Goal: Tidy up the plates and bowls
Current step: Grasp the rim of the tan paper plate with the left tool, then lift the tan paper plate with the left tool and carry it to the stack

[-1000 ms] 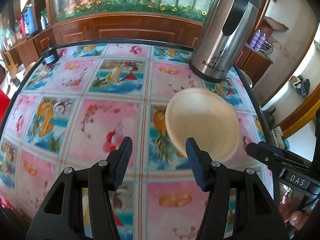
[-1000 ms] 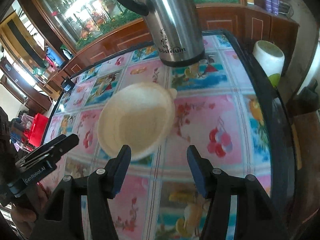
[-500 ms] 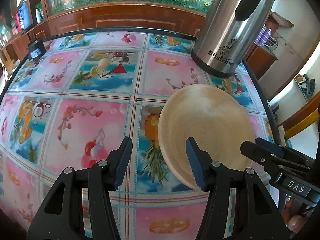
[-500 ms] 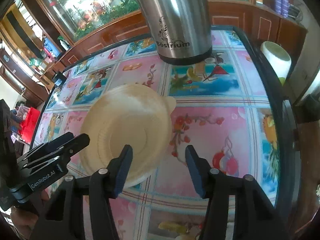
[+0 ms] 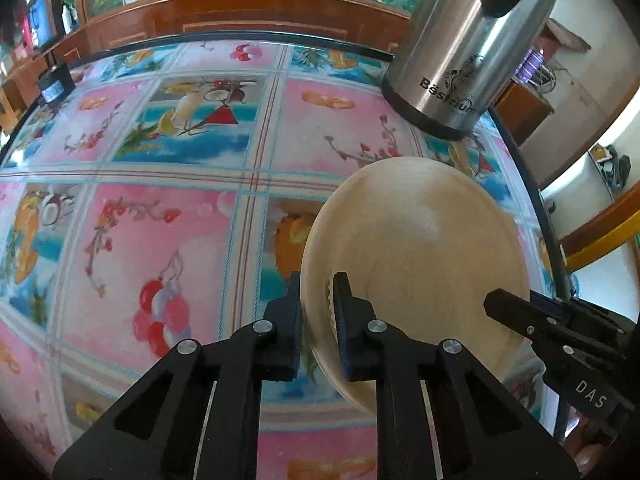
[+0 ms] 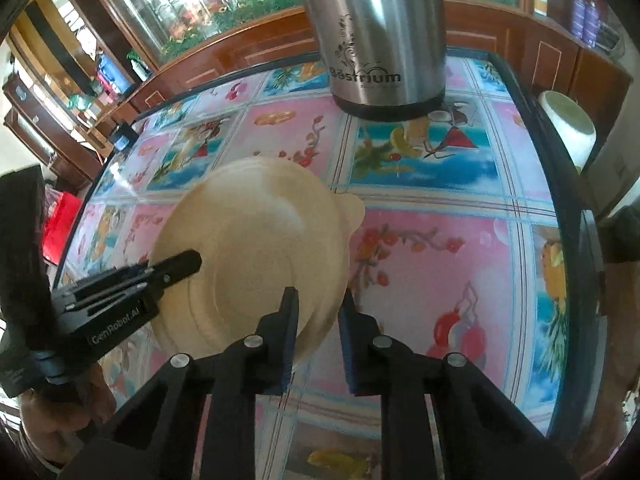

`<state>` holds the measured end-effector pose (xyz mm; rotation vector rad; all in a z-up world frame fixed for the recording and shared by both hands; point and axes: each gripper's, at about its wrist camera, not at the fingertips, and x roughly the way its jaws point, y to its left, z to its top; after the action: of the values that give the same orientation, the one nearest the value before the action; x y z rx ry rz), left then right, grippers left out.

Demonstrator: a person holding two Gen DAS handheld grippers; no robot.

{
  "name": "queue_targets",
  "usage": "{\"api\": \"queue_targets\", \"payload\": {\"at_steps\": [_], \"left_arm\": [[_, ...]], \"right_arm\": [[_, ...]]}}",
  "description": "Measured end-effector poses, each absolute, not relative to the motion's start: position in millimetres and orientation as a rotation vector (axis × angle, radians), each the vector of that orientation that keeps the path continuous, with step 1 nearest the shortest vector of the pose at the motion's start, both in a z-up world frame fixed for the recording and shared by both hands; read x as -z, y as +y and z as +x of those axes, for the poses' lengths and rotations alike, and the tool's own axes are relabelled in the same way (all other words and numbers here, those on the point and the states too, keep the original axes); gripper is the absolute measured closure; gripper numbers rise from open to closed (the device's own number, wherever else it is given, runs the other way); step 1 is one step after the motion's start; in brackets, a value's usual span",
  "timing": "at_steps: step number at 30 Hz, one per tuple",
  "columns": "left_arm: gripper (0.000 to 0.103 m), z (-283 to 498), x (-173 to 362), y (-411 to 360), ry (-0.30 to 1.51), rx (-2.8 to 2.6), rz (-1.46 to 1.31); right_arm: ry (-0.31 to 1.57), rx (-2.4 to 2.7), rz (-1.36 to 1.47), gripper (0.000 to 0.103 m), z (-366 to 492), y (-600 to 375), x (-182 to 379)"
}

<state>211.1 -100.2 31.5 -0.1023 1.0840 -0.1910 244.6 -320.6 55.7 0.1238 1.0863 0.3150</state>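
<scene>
Near the table's right edge [image 6: 560, 152], both the left gripper [image 5: 316, 312] and right gripper [image 6: 318, 320] clench the bowl's [image 5: 416, 256] rim.

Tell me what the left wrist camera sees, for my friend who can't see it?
The left hand-held gripper pinches the rim of a pale wooden bowl, while the right hand-held gripper reaches in opposite. A steel kettle stands behind on the colourful tablecloth.

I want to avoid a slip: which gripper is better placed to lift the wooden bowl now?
Left, probably. The left gripper has one finger inside and one outside the wooden bowl rim, closed on it. The right gripper also straddles the rim, but its contact is unclear.
</scene>
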Motion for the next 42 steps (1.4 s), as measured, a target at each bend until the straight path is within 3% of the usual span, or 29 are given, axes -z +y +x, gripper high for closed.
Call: {"api": "queue_targets", "payload": {"at_steps": [25,42], "left_arm": [[0.089,-0.8,-58.2,18.1,1.039,0.147,-0.128],[0.089,-71.2,-85.3,122.8,0.949,0.038,-0.211]], "right_arm": [[1.053,-0.475,0.016,0.081,68.3,-225.5,-74.4],[1.01,-0.61,-0.131,0.081,19.7,-117.9,-93.6]]}}
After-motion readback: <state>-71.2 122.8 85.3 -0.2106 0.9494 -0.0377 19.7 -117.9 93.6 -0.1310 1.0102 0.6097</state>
